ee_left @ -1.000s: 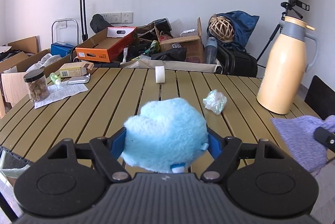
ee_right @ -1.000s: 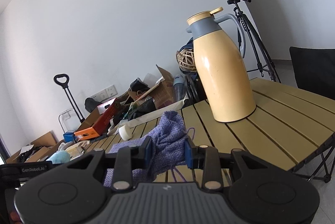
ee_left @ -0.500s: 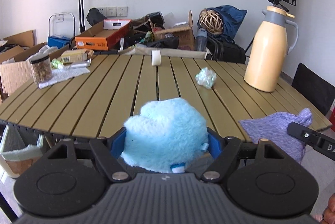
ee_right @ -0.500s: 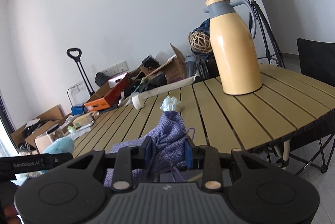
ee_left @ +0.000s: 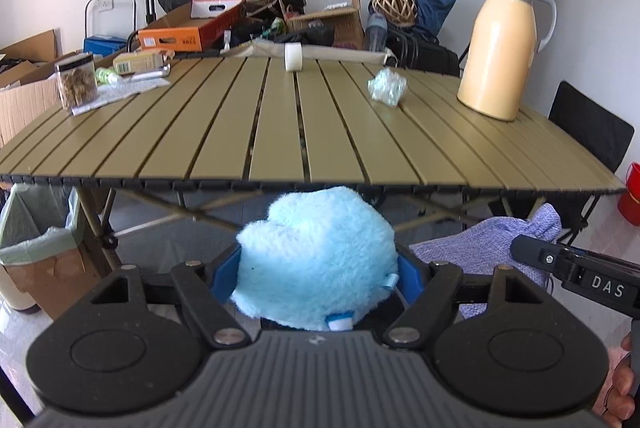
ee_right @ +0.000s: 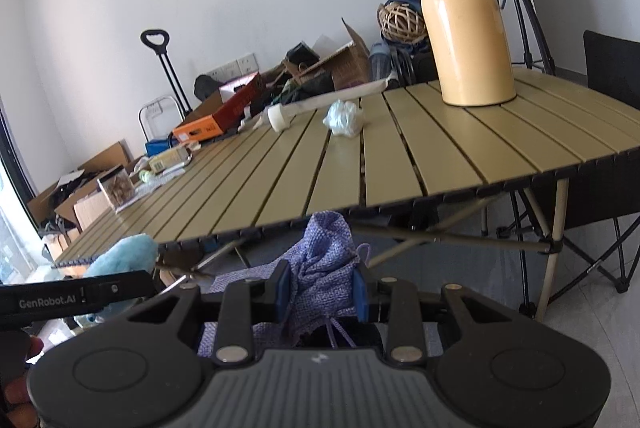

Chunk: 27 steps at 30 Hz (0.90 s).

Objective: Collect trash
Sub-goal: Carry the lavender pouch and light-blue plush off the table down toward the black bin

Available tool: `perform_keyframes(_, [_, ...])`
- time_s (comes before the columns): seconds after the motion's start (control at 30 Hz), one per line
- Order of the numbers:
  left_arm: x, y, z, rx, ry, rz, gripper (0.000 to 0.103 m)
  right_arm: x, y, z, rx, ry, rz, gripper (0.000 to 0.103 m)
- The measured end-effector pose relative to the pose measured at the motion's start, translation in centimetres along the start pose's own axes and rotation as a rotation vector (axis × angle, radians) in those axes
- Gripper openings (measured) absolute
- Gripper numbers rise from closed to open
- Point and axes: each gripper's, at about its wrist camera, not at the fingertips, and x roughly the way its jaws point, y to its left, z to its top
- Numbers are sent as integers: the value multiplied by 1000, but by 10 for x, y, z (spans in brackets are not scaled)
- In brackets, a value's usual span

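Note:
My left gripper is shut on a fluffy light-blue plush, held below and in front of the table's near edge. My right gripper is shut on a purple knitted pouch, also off the table, beside the left one. The pouch shows in the left wrist view and the plush in the right wrist view. A crumpled pale-green wrapper lies on the slatted table, also visible in the right wrist view. A bin lined with a green bag stands on the floor at the left.
A yellow thermos jug stands at the table's right. A tape roll sits at the far edge, a jar, paper and small boxes at the left. A black chair and red bucket are right; cluttered boxes behind.
Both grippers have pulled back from over the table to below its near edge, carrying the plush and the pouch. The table's underside and the bin have come into view.

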Motion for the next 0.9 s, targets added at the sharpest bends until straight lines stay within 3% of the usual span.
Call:
perform_keyframes(0.43, [26, 6, -45, 8, 112, 12, 77, 24, -2, -35, -24, 131, -27, 30])
perform_keyframes(0.9, [60, 25, -72, -27, 214, 44, 77, 54, -5, -63, -60, 246, -74, 30])
